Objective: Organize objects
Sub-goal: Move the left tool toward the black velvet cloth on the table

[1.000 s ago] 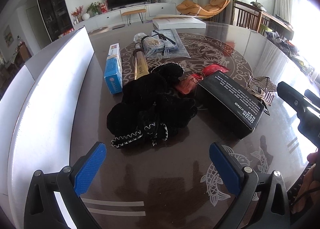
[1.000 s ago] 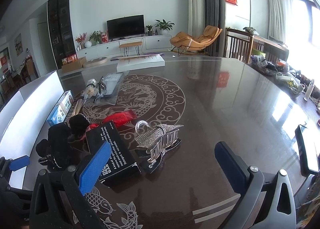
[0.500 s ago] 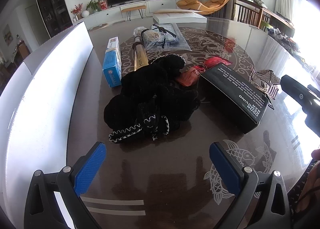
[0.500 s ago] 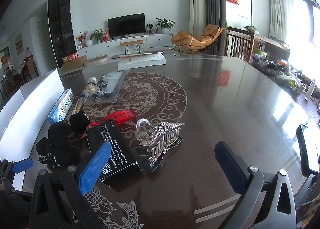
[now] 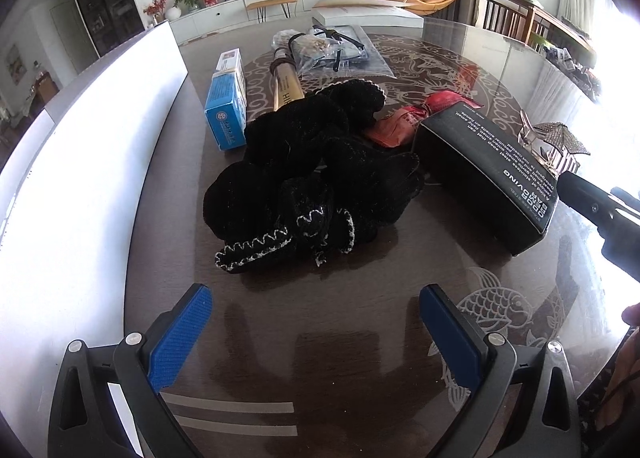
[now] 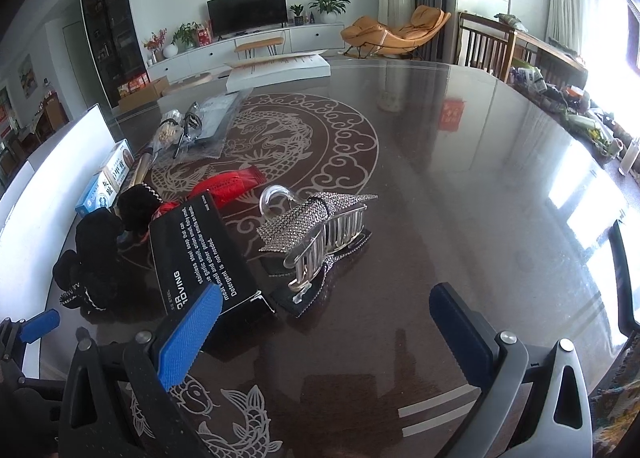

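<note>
Black gloves heaped at centre; blue box left; black box right; rhinestone hair clip beyond.

On my left view, the black knitted gloves with pale stitched cuffs lie mid-table, the blue cardboard carton left of them, the black printed box right, red foil packet between and behind.

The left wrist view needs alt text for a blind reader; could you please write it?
An open left tool hovers before a heap of black gloves on a dark patterned table. A blue box lies left, a black box right.
</note>
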